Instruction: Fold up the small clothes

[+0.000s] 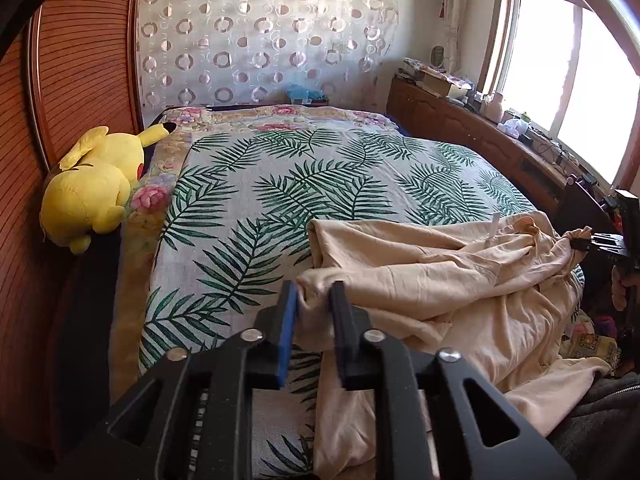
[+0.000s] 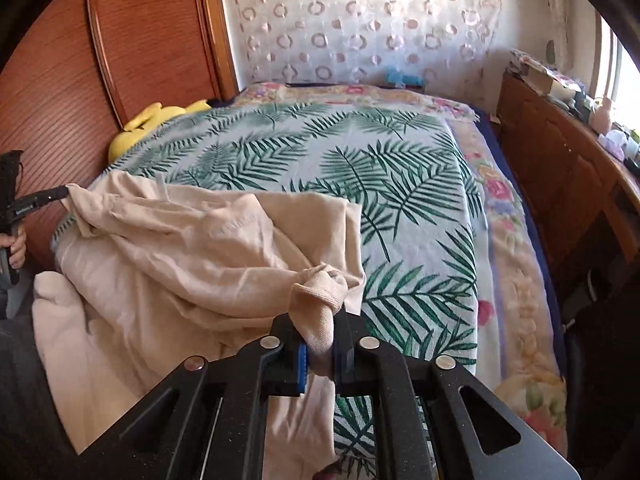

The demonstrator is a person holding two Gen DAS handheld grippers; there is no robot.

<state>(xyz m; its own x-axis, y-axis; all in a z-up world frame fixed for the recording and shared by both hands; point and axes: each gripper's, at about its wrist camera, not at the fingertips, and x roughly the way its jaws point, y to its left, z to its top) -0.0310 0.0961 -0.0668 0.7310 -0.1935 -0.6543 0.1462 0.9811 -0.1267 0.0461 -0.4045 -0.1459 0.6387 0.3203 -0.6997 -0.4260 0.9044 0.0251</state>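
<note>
A yellow plush toy [image 1: 94, 184] lies beside the leaf-print bedspread [image 1: 280, 184]; clutter, seemingly boxes, tops the wooden cabinet [image 1: 460, 120].

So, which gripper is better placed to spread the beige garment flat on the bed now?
Probably the right gripper: open leaf-print cover lies ahead. The left gripper also grips the beige garment, near the edge.

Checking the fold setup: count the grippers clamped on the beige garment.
2: the left gripper pinches one edge, the right gripper pinches the other end of the beige garment.
</note>
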